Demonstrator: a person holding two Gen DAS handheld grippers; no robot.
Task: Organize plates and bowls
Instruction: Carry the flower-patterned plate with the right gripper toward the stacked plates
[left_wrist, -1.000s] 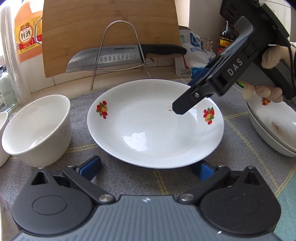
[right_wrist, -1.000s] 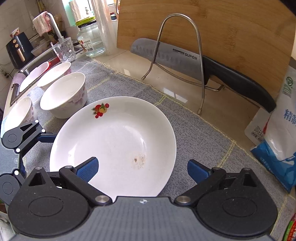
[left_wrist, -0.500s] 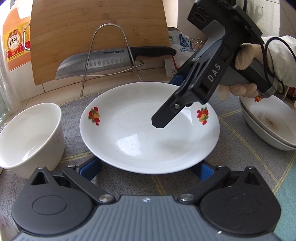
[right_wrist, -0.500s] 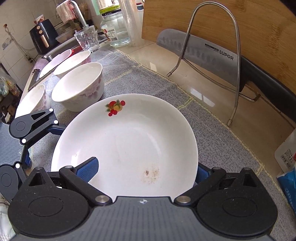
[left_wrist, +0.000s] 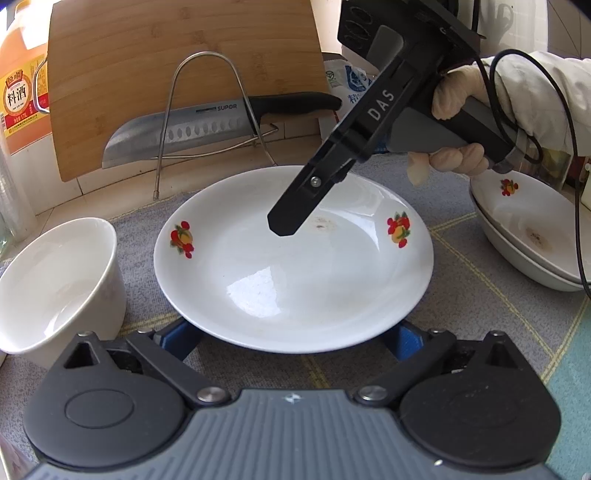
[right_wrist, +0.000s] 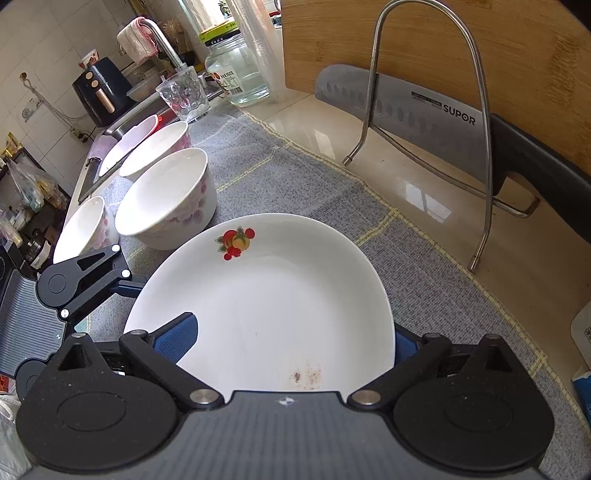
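since a second ago the right gripper (right_wrist: 288, 341) has come in over the plate (left_wrist: 295, 266), its black finger tip now hanging above the plate's middle rather than by its 2 o'clock rim, and the plate sits nearer both cameras. in the right wrist view the blue pads are spread wide: the left one lies over the plate's inner surface at 8 o'clock, the right one sits outside the rim at 4 o'clock, so the near rim passes between them with nothing clamped. the left gripper (left_wrist: 291, 338) is likewise wide open, its pads showing at 7 and 5 o'clock below the plate's near edge; whether they touch the rim i cannot tell.

the plate lies flat on the grey mat (left_wrist: 480, 306), fruit prints at 9 and 3 o'clock in the left view, a brown smear near the right gripper's tip. a white bowl (left_wrist: 55, 280) stands at 9 o'clock, just beside the plate's edge with a thin strip of mat between. at 3 o'clock, stacked plates (left_wrist: 524, 240) sit apart across open mat. beyond the far rim at 12 o'clock a band of bare counter runs to the wire rack (left_wrist: 207, 122) holding a knife (left_wrist: 207, 125) before a cutting board (left_wrist: 184, 74). in the right view more bowls (right_wrist: 155, 151) trail off toward 10 o'clock.
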